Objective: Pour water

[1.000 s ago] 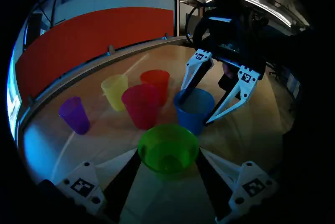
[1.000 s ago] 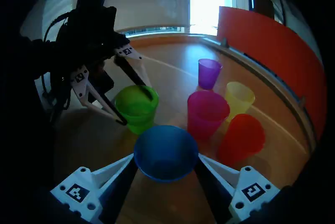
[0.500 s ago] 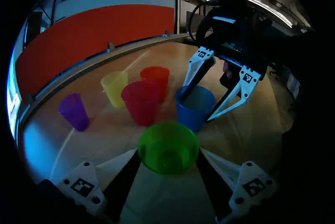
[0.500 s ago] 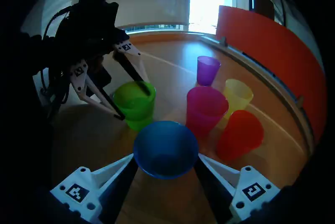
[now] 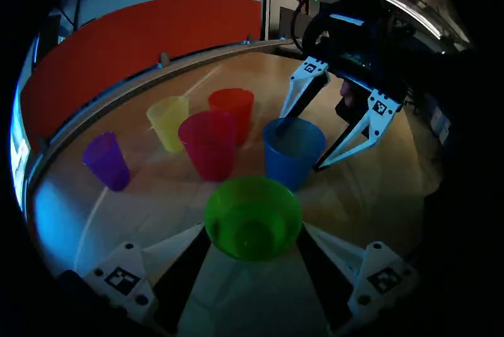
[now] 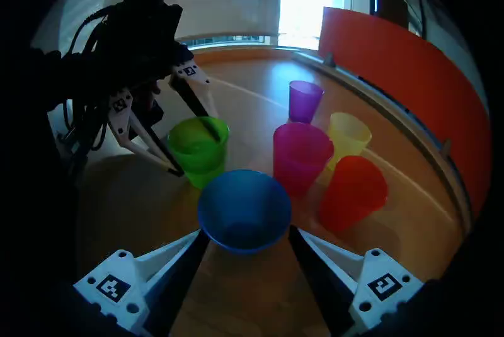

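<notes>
- The left hand-held gripper (image 5: 252, 233) is clamping a translucent green plastic cup (image 5: 253, 217), with one finger pressing on each side of it, just in front of the magenta plastic cup (image 5: 209, 142) in the left gripper view.
- The right hand-held gripper (image 6: 246, 231) is doing the same with a blue plastic cup (image 6: 244, 211), both fingers squeezing its sides, and it's sitting right beside the magenta cup.
- Both held cups are staying upright with their mouths facing up. Honestly, I can't tell if there's water in either one, or if they're touching the wooden tabletop (image 5: 378, 198) or hanging just above it.
- In the left gripper view, the blue cup is sitting to the right of the magenta cup, and the right hand-held gripper is reaching down to it from a dark, bulky handle.
- A red-orange plastic cup (image 5: 233, 107) is standing right behind the magenta cup, partly hidden by it.
- A yellow plastic cup (image 5: 167, 119) is standing just beside the magenta cup, back and to the left.
- A small purple plastic cup (image 5: 106, 160) is standing on its own, well off to the left of the magenta cup.
- A long red wall panel (image 5: 138, 41) is running along behind the magenta cup, past the tabletop edge.
</notes>
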The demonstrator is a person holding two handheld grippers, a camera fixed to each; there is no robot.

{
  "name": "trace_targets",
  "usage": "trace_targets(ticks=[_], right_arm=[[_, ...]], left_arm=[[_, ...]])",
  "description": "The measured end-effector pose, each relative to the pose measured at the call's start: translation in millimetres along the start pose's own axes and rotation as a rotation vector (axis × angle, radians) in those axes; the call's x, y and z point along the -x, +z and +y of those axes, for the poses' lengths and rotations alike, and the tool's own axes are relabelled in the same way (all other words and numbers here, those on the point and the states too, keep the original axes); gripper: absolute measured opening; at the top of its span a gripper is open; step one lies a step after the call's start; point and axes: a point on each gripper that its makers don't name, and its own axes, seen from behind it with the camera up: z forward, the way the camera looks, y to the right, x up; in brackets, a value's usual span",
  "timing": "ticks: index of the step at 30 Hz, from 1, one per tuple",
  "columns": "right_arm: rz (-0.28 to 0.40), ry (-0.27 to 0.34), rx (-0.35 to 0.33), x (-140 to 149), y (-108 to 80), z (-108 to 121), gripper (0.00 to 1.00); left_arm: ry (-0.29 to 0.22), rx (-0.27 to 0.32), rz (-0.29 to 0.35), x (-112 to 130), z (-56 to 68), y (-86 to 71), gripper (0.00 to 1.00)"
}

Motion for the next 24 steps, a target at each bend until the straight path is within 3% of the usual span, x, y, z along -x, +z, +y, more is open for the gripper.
trace_targets(ticks=[12,24], right_arm=[[0.007,0.017,0.024,7.4,-13.6,1.4,0.97],[0.004,0.029,0.062,19.7,-35.9,0.9,0.97]], left_arm=[[0.028,-0.030,-0.068,20.1,-3.9,-5.4,0.91],[0.006,-0.095,-0.083,36.9,-10.5,-37.0,0.91]])
